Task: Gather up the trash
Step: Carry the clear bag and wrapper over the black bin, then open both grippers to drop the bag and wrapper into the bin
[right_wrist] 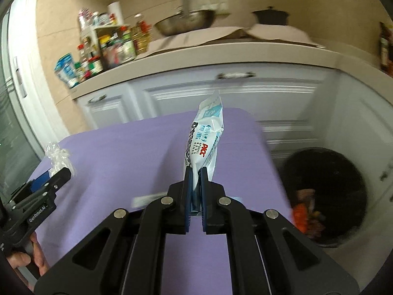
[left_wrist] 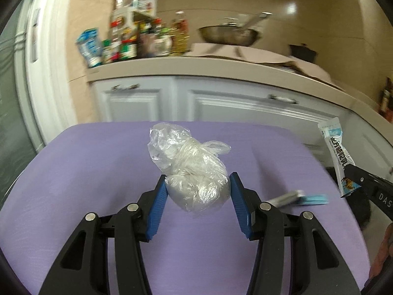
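Note:
My left gripper (left_wrist: 197,184) is shut on a crumpled clear plastic bag (left_wrist: 189,162), held above the purple table (left_wrist: 86,172); its blue pads press both sides of the bag. From the right wrist view that same bag (right_wrist: 57,158) and left gripper (right_wrist: 52,175) show at the far left. My right gripper (right_wrist: 195,172) is shut on a white and blue printed wrapper (right_wrist: 205,135) that stands upright from the pads. In the left wrist view the wrapper (left_wrist: 337,157) hangs at the right edge. A small flat wrapper (left_wrist: 298,198) lies on the table, blurred.
A black trash bin (right_wrist: 324,196) with orange scraps inside stands on the floor right of the table. White cabinets (left_wrist: 221,103) and a counter with bottles (left_wrist: 137,39), a metal wok (left_wrist: 228,34) and a black pot (right_wrist: 269,16) run behind.

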The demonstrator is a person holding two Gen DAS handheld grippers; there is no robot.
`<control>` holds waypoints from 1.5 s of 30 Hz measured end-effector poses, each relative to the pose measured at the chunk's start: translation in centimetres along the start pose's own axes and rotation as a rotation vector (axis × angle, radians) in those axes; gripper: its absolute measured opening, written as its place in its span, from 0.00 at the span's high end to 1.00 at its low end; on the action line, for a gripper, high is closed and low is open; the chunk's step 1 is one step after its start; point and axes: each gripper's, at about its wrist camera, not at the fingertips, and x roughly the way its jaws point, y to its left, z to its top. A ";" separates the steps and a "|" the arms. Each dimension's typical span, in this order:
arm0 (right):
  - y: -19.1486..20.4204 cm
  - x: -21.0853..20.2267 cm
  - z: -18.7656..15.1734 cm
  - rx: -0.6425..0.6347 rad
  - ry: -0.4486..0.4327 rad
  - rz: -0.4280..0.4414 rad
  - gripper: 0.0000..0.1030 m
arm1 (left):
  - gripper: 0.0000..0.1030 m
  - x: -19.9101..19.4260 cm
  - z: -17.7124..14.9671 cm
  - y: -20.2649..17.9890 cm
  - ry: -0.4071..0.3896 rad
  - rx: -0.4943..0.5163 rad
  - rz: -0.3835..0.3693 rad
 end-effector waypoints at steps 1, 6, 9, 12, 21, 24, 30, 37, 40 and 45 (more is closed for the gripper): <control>-0.9 -0.4 -0.1 0.004 -0.006 -0.016 0.94 | 0.51 0.0 0.2 -1.3 -0.003 0.014 -0.022; -6.0 -2.9 -0.6 0.023 -0.047 -0.105 0.94 | 0.51 0.0 0.7 -7.1 -0.022 0.076 -0.122; -9.0 -4.1 -1.0 0.037 -0.069 -0.152 0.94 | 0.51 0.0 0.7 -10.6 -0.042 0.111 -0.177; -11.5 -4.7 -1.4 0.048 -0.080 -0.191 0.94 | 0.51 0.2 0.5 -14.4 -0.055 0.155 -0.236; -17.1 -4.8 -2.7 0.081 -0.083 -0.263 0.94 | 0.51 1.2 -0.2 -22.6 -0.056 0.253 -0.353; -18.4 -4.5 -3.0 0.098 -0.082 -0.271 0.94 | 0.51 2.1 -0.3 -24.4 -0.037 0.265 -0.375; -20.5 -3.8 -3.3 0.128 -0.078 -0.288 0.94 | 0.51 3.7 -0.5 -26.9 -0.021 0.280 -0.385; -22.2 -2.6 -3.1 0.149 -0.082 -0.305 0.94 | 0.50 4.9 -0.6 -28.5 -0.019 0.294 -0.387; -22.9 -2.1 -3.1 0.154 -0.096 -0.318 0.88 | 0.48 5.5 -0.4 -28.9 -0.014 0.291 -0.390; -24.1 -0.9 -3.7 0.188 -0.087 -0.326 0.74 | 0.33 6.7 -0.3 -29.1 0.009 0.270 -0.390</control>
